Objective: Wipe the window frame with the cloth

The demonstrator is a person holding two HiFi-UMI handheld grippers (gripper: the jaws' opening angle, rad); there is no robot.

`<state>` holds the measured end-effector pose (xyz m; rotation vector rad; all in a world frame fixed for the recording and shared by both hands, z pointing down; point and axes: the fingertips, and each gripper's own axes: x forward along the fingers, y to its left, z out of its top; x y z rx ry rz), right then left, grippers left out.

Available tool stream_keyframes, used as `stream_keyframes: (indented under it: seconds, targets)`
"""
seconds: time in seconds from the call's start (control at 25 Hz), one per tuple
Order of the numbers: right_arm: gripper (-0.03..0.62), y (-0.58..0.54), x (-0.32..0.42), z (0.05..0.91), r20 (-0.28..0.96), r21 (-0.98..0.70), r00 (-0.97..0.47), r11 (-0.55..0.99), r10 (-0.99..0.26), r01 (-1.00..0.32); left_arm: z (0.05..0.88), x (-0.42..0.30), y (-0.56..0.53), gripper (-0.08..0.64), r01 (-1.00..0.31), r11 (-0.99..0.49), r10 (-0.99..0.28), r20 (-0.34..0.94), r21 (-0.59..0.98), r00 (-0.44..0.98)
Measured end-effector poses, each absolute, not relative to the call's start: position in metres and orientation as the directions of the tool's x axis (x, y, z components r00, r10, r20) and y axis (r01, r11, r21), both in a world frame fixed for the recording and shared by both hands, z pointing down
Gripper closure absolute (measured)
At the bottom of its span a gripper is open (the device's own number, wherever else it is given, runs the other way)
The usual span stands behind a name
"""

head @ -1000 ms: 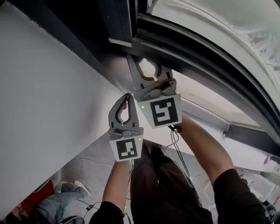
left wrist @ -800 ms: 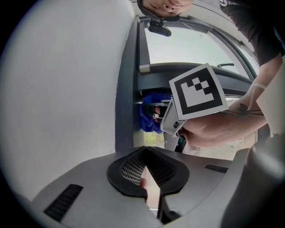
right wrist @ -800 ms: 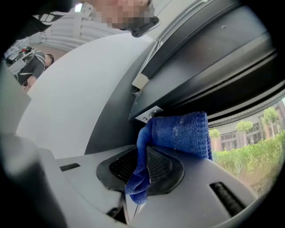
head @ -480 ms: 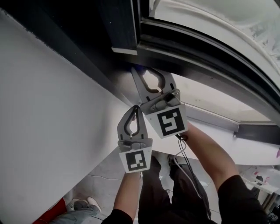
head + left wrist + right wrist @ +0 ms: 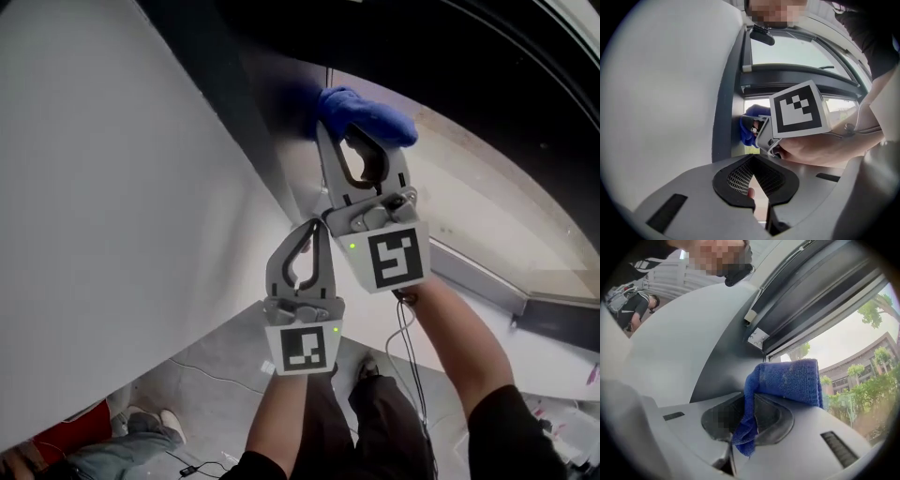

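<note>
The dark window frame [image 5: 267, 122] stands just ahead of the right gripper [image 5: 358, 150], and the left gripper [image 5: 312, 234] sits just behind it, jaws together on nothing. The right gripper's jaws are clamped on the blue cloth [image 5: 366, 111], which folds over their tips against the frame.

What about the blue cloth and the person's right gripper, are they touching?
Touching. The right gripper view shows the blue cloth pinched between the jaws of the right gripper, with its folded end draped over one jaw.

Blue cloth [image 5: 370, 111] in right claw [image 5: 351, 133] against dark window frame [image 5: 225, 75], left claw [image 5: 312, 231] below
</note>
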<state>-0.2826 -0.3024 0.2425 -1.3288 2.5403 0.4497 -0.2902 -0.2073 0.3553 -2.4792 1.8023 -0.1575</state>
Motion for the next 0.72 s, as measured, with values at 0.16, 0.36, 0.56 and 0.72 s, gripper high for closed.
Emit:
stream_keyframes:
  seconds: [0.16,0.36,0.56,0.72]
  targets:
    - [0.548,-0.304,-0.285,0.253,-0.385,0.166,-0.568,0.551,-0.727,-0.818,0.38,-0.284,-0.21,0.555,-0.923,-0.319,-0.947,0.041,-0.214,0.318]
    - [0.548,-0.303,-0.289,0.263,-0.381,0.175,-0.603,0.586,-0.701,-0.791,0.396,-0.282,-0.21,0.555,-0.951,-0.29,-0.957,0.013,-0.105,0.29]
    - [0.549,-0.306,-0.291,0.267,-0.381,0.178,-0.632,0.617,-0.675,-0.767,0.41,-0.276,-0.21,0.555,-0.962,-0.27,-0.963,-0.036,0.036,0.269]
    - [0.549,-0.306,-0.29,0.268,-0.406,0.159,-0.622,0.618,-0.67,-0.77,0.433,-0.281,-0.216,0.555,-0.964,-0.263,-0.965,-0.022,0.048,0.262]
